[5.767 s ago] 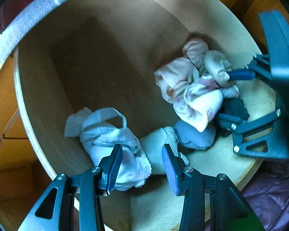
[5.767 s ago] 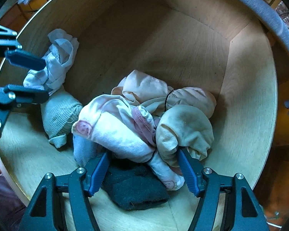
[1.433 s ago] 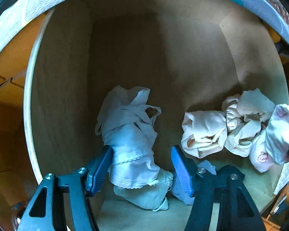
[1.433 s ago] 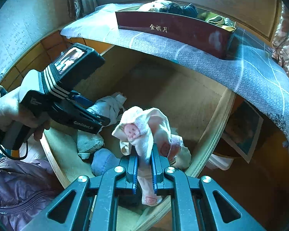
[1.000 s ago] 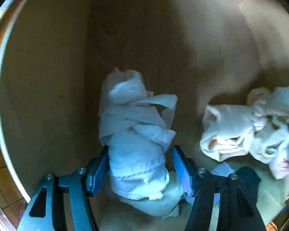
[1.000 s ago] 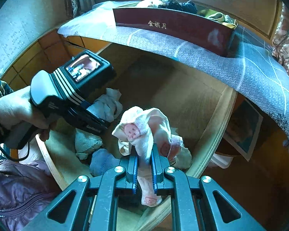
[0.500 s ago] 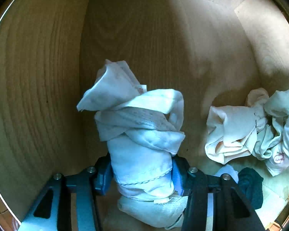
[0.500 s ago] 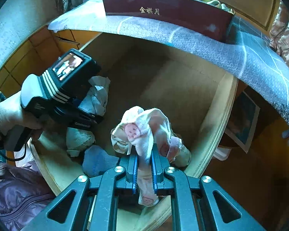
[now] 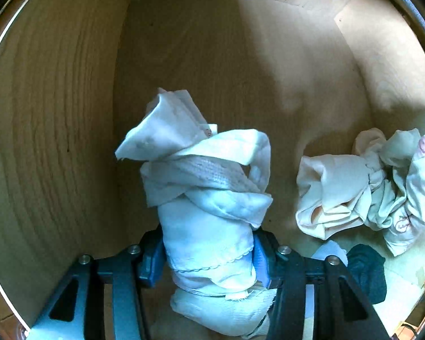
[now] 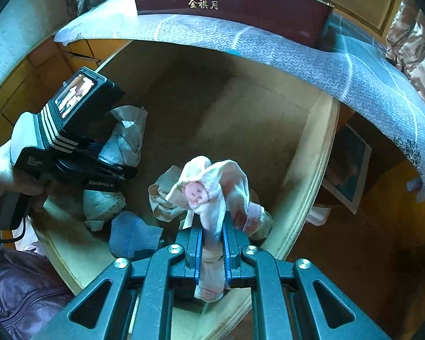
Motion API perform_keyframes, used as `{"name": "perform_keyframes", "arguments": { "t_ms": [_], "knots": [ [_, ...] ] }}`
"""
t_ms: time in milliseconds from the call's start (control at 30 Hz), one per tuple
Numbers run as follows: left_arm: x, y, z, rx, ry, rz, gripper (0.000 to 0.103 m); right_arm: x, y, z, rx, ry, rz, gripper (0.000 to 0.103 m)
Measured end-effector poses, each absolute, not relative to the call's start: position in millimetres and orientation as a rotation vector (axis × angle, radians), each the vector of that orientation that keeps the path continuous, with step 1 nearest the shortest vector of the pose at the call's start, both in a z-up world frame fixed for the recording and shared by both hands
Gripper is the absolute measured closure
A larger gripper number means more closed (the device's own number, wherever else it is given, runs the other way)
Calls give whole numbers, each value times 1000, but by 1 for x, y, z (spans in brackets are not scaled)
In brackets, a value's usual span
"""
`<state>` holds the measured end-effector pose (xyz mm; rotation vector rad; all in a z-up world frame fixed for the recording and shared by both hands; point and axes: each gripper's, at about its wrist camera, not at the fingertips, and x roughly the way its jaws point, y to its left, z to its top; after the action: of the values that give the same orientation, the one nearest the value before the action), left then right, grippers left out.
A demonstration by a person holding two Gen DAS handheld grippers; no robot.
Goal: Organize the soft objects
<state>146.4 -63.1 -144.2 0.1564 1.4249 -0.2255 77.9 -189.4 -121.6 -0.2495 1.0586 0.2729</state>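
Left tool [image 9: 208, 257]: pinching white garment bundle [image 9: 204, 195], frame centre | Right tool [image 10: 211, 243]: pressed on pink printed sock [image 10: 212, 189], lower centre above wooden drawer [image 10: 308, 170] | Risk: loose folds may snag neighbouring cream pile [image 9: 354, 192], or slip out.

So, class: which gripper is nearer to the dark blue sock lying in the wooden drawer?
Right. The right gripper, shut on a pink-patterned sock, hovers just beside the dark blue sock. The left gripper, clamping a white cloth bundle, sits farther off.
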Motion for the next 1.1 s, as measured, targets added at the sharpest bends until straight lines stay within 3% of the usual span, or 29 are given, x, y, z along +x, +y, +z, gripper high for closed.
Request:
{"name": "perform_keyframes", "arguments": {
  "t_ms": [133,267,433,767,1100],
  "knots": [
    [146,-58,-136,147,1448,-241,50,77,-186,-124,-256,1060,263,91],
    [137,-50,-106,65,1422,-340,38,77,-189,-121,-247,1064,258,91],
    [125,-49,-89,102,1380,-349,36,80,-190,-122,-239,1069,245,91],
    [133,-50,-109,130,1466,-346,35,76,-192,-118,-236,1071,237,91],
    [143,-49,-124,104,1512,-420,57,65,-190,-97,-223,1037,246,91]
  ]
}}
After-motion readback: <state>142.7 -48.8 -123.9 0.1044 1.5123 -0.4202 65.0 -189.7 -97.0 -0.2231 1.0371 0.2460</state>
